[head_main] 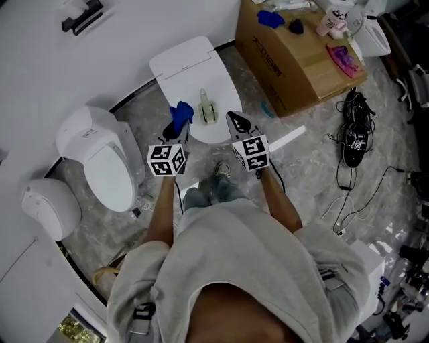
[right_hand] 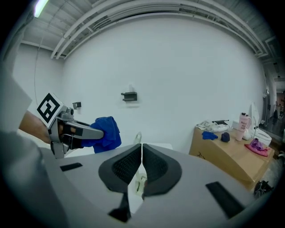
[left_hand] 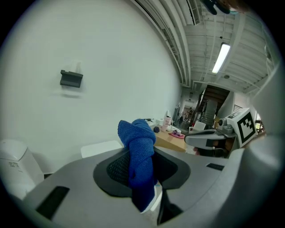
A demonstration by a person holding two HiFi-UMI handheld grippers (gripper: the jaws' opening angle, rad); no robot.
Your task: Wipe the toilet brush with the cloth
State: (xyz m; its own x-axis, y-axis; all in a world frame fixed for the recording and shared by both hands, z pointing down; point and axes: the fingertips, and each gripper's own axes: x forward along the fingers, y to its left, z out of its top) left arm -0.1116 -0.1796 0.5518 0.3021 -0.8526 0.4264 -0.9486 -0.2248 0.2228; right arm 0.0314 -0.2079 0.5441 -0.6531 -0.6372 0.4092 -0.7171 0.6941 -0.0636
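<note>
- A person in a grey shirt (head_main: pixel 268 268) stands on a marbled floor (head_main: pixel 301 174), seen from above, with a hand-held gripper in each hand.
- The left gripper (head_main: pixel 175 134) is clamped on a blue cloth (head_main: pixel 181 114). Its own view shows the jaws pressed onto the bunched fabric (left_hand: pixel 138 142), which sticks out beyond the tips and hangs below them.
- The right gripper (head_main: pixel 236 122) holds nothing. In its own view the two jaws (right_hand: pixel 141 151) meet at the tips.
- The pale brush (head_main: pixel 208 108) sits on the closed lid of a white toilet (head_main: pixel 184 63), at the lid's near end. It lies between the two gripper tips and a little farther out.
- The cloth is just to the brush's left and seems not to touch it. The right gripper's tip is near its right side, apart.
- From the right gripper view, the brush (right_hand: pixel 138 136) appears upright, rising just past the closed tips.
- A second toilet (head_main: pixel 94 141) stands to the left of the first, beside the person.
- To the right, black shoes (head_main: pixel 355 137) and a cable lie on the floor.
- Farther right, a cardboard box (head_main: pixel 295 63) carries small items on top.
- On the far white wall, a dark bracket (head_main: pixel 82 15) is mounted.
</note>
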